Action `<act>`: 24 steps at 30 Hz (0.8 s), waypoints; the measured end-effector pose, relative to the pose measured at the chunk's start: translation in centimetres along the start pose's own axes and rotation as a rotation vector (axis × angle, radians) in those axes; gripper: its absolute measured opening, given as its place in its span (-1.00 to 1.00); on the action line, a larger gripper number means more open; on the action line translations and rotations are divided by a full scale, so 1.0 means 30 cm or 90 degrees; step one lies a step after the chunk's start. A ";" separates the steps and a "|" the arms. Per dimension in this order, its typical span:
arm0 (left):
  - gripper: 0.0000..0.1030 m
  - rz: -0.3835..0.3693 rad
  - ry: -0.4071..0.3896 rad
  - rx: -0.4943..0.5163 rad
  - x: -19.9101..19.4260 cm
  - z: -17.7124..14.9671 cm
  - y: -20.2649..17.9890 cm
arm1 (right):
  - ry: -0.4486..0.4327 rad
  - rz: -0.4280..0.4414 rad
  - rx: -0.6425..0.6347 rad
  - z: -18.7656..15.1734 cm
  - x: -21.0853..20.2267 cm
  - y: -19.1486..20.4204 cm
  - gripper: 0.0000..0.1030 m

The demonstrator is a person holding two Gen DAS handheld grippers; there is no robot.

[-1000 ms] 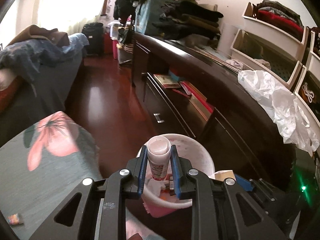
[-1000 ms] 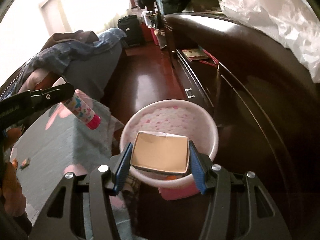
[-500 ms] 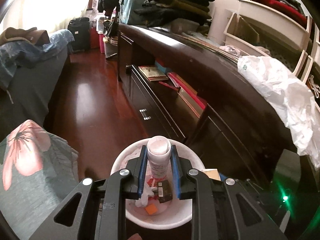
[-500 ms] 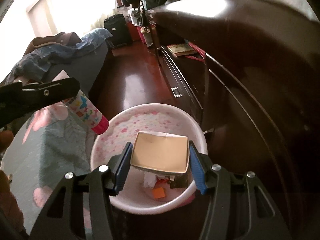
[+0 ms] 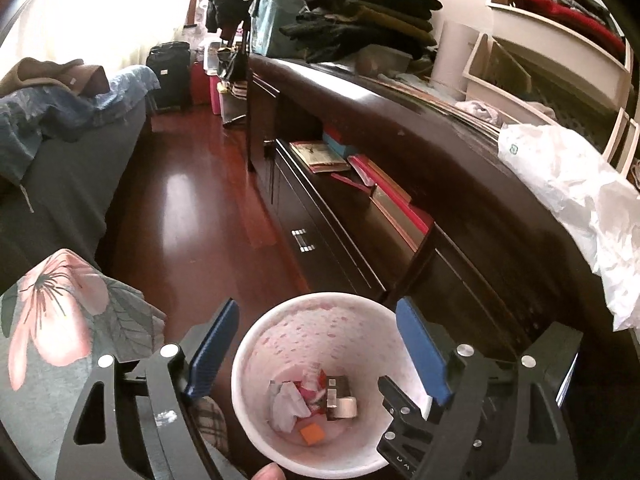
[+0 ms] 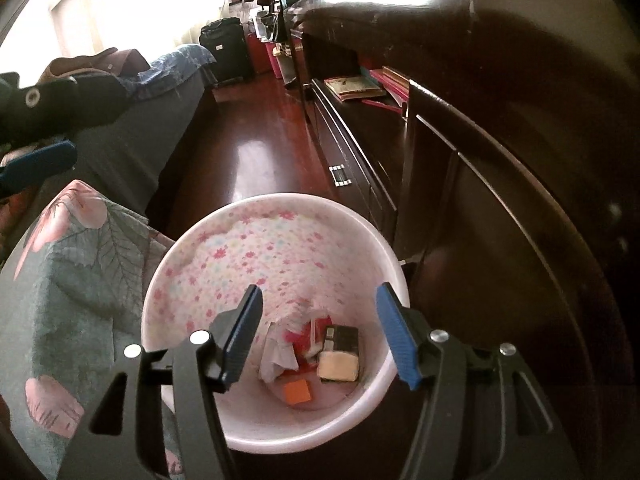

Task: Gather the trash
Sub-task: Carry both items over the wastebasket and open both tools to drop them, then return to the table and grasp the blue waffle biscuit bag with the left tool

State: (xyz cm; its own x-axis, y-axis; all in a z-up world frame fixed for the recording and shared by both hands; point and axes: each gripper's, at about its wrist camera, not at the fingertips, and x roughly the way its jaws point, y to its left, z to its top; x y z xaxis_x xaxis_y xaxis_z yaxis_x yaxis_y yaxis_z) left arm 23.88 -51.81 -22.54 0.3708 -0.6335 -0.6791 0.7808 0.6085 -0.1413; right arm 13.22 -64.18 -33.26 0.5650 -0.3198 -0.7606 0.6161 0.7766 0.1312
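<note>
Both tongs have just let go of what they carried. A second ago the left tongs (image 5: 316,348) pinched a small glue stick and the right tongs (image 6: 320,336) clamped a small cardboard box; now both sets hang wide open and empty over the bin (image 6: 192,264), a white bucket with a pink flower print inside.

The box (image 6: 339,354) lies at the bottom of the bin, on the right side, next to crumpled paper (image 6: 280,354) and an orange scrap (image 6: 297,392). In the left view a pale round end (image 5: 347,407) shows beside the box, most likely the glue stick, though it is too small to be sure.

The bin stands on the dark floor between the flower-print bedspread (image 5: 52,320) on the left and the long dark bench (image 5: 460,168) on the right. A crumpled white plastic bag (image 5: 580,200) lies on the bench top, well apart from the bin.

For the task this looks like one round of collecting finished: two pieces are in the bin and both tongs are free. The next move would be to look for more rubbish; the plastic bag may be a candidate.
</note>
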 end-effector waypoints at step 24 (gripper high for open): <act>0.78 0.148 -0.052 -0.095 -0.522 -0.185 0.277 | -0.052 0.120 -0.113 -0.111 -0.479 0.355 0.62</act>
State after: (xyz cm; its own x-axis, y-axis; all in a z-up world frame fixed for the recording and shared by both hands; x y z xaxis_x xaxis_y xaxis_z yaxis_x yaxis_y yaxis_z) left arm 21.76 -34.17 -17.07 0.5759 -0.5013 -0.6458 0.5892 0.8021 -0.0972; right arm 9.83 -49.50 -23.05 0.7074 -0.1972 -0.6787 0.3935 0.9076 0.1465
